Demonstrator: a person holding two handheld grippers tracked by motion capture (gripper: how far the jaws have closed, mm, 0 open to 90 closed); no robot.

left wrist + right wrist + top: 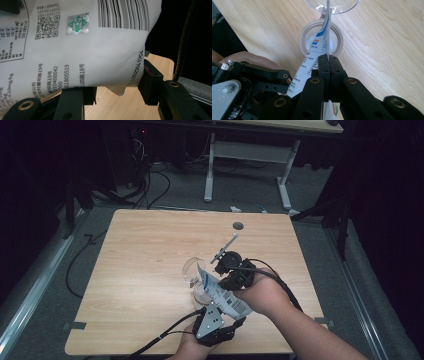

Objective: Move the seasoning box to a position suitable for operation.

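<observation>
White pouch (pixel 87 57), left gripper view, print reads sideways. Date code "20250419", maybe 1–2 more chars, near right edge. Barcode top right, no digits legible under it. Number string top, upside down, approx "7644691466"; 2nd line below it too small to trust. Two QR codes + green/silver seal beside. Lower left: "19号", "18号" w/ Chinese address chars, partial nos. "10400042", "81805519", also "10mg/kg". Right gripper view: blue/white print on pouch (pixel 312 62), not legible. High view: barcode on pouch (pixel 225 297), unreadable.
</observation>
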